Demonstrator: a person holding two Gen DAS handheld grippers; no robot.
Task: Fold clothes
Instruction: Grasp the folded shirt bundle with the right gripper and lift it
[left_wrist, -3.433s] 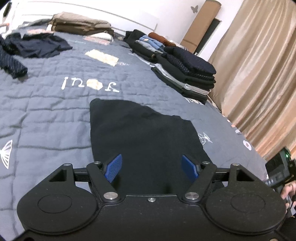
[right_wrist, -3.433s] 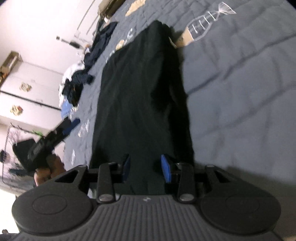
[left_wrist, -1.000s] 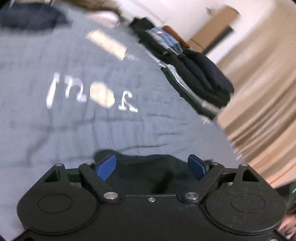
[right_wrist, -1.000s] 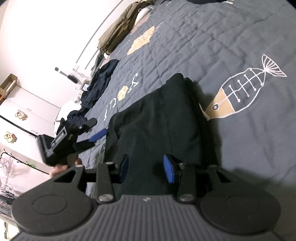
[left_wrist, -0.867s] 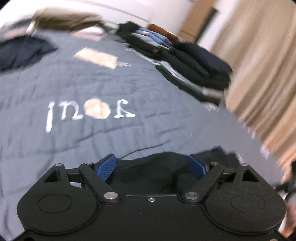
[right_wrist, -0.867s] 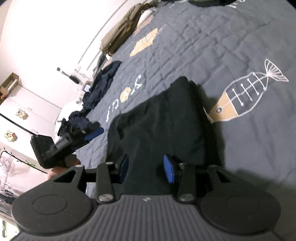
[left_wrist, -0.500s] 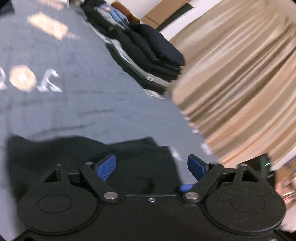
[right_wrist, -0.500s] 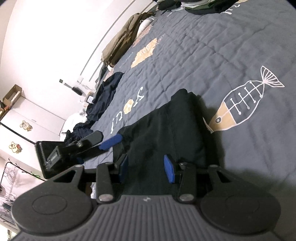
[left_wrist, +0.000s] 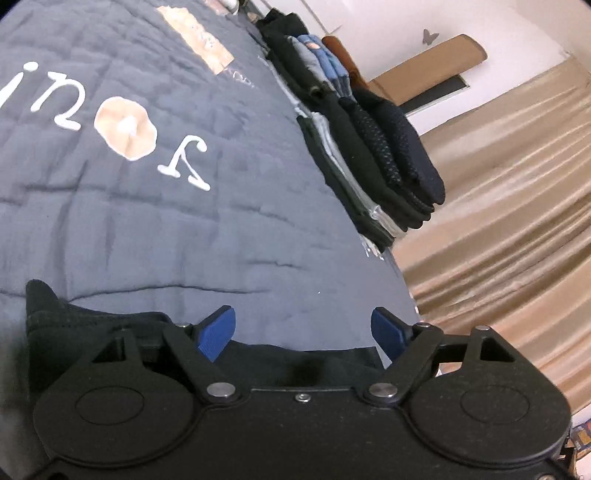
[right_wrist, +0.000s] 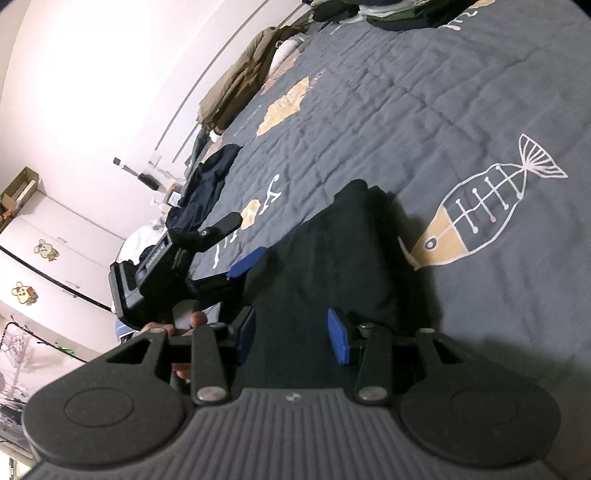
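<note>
Black garment (right_wrist: 332, 258) folded on grey quilt (left_wrist: 184, 221), beside the fish print (right_wrist: 480, 210). Left gripper (left_wrist: 304, 330) at garment's edge, jaws apart, closing, nothing clamped. Right gripper (right_wrist: 291, 336) over garment, jaws apart, empty.

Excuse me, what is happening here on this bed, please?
A person is folding clothes on a grey quilt with a gripper in each hand. A black garment, already folded into a narrow strip, lies in front of both. The left gripper is at the garment's edge, its jaws closing a little with nothing pinched yet. The right gripper hovers over the near end, jaws apart. A stack of folded clothes sits by the curtain, and a loose dark garment waits farther up the bed.
</note>
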